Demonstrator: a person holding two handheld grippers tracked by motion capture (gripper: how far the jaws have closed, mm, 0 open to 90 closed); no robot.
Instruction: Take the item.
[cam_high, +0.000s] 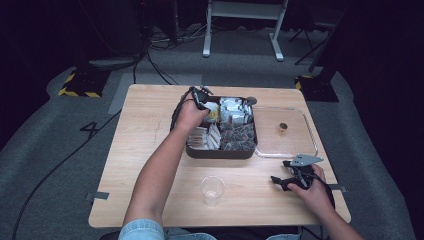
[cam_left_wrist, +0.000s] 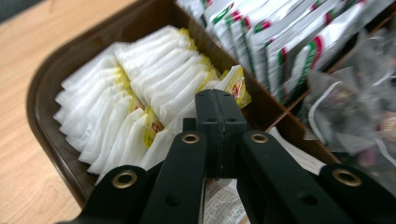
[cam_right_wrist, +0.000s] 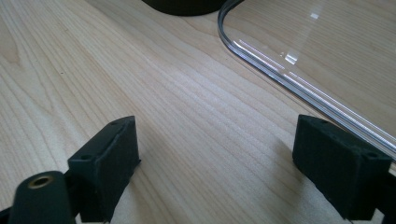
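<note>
A dark brown compartment tray (cam_high: 220, 153) sits mid-table, packed with several kinds of tea bags and sachets. My left gripper (cam_high: 202, 100) hovers over its back-left compartment. In the left gripper view that gripper (cam_left_wrist: 217, 100) has its jaws pressed together, pinching a white tea bag with a yellow tag (cam_left_wrist: 237, 85) at the top of the row of white tea bags (cam_left_wrist: 140, 93). My right gripper (cam_high: 280, 181) rests low on the table at the front right. Its jaws (cam_right_wrist: 217, 154) stand wide apart over bare wood with nothing between them.
A clear plastic tray (cam_high: 312, 135) lies right of the brown tray with a small brown object (cam_high: 283, 126) in it; its rim (cam_right_wrist: 280, 84) runs just ahead of the right gripper. A clear cup (cam_high: 212, 189) stands at the front centre. Red-and-green sachets (cam_left_wrist: 280, 42) and mesh bags (cam_left_wrist: 355, 107) fill neighbouring compartments.
</note>
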